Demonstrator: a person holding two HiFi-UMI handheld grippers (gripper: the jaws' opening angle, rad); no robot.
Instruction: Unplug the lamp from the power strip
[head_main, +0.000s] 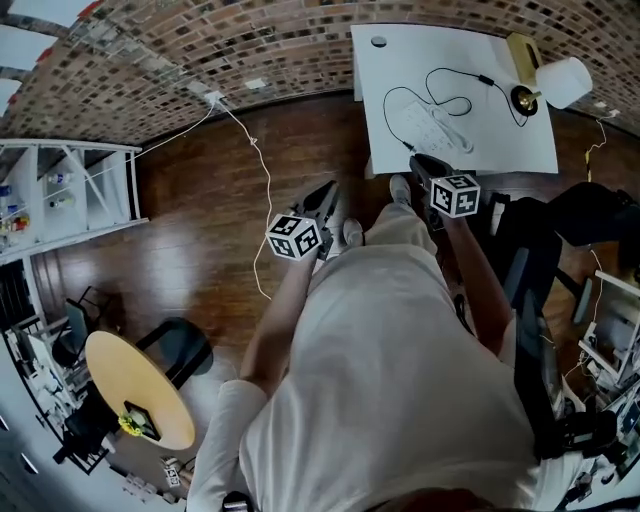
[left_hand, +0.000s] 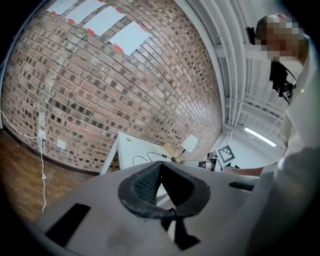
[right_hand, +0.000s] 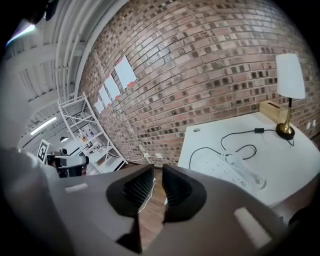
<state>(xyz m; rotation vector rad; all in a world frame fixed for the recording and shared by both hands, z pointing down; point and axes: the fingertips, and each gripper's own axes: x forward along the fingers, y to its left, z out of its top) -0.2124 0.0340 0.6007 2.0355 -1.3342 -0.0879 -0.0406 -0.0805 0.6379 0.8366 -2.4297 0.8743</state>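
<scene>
Nearest, both grippers hang over the wooden floor (head_main: 200, 220), short of the white table's (head_main: 520, 140) near edge. The left gripper (left_hand: 159, 167) has its jaws meeting at the tips, empty. The right gripper (right_hand: 158, 172) has its jaws a narrow slit apart, also empty. The white power strip (right_hand: 220, 162) lies mid-tabletop. A black cord (right_hand: 240, 135) loops from its near end to the lamp (right_hand: 289, 85), which stands upright at the far right corner.
</scene>
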